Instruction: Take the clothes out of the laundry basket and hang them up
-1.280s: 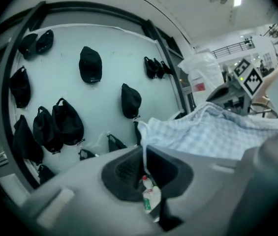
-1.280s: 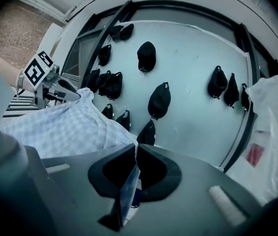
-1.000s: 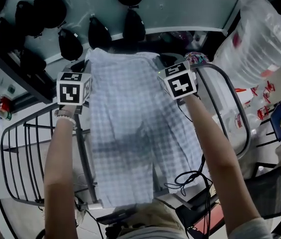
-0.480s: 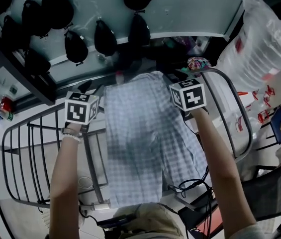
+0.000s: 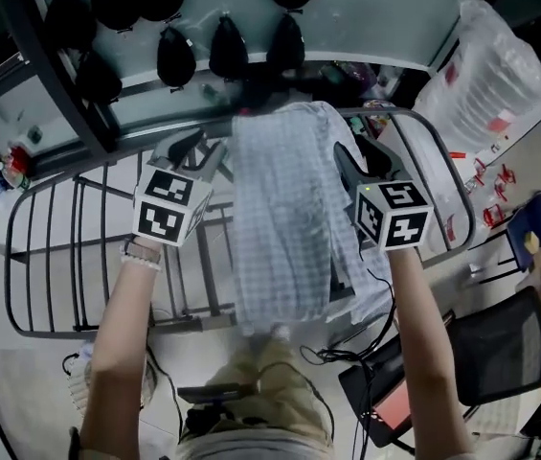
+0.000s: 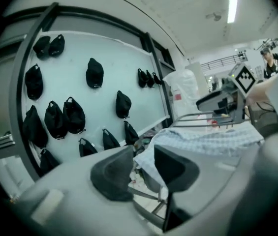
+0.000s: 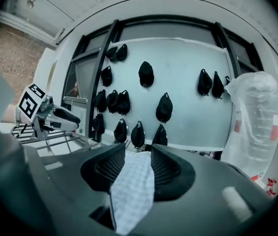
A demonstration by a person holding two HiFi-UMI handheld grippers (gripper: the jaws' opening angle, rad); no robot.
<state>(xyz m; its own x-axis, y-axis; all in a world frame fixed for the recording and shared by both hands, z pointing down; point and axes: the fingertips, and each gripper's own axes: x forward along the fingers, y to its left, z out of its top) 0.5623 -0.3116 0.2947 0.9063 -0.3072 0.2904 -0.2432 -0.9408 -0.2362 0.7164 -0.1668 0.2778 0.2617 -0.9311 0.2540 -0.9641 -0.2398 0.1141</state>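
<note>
Here, far wall [image 5: 375, 17] of black caps [image 5: 229, 46], plastic bag [image 5: 485, 75] right, checked garment [image 5: 280, 209] over the drying rack [image 5: 205, 271], your left tool [image 6: 142, 151] apart, empty, just narrowed, right tool [image 7: 138, 151] just opened, garment loose between its jaws.

Centre of the head view: pale blue-and-white checked garment [image 5: 280, 209], thin woven cloth, matt, softly creased. Left of centre: dark tubular drying rack [image 5: 203, 262], smooth painted metal, dull sheen. Upper right: large clear bag [image 5: 485, 75], thin crinkled plastic, glossy. Along the top: black caps [image 5: 176, 56], matt fabric, on a pale wall panel [image 5: 366, 17], smooth and faintly reflective.
</note>
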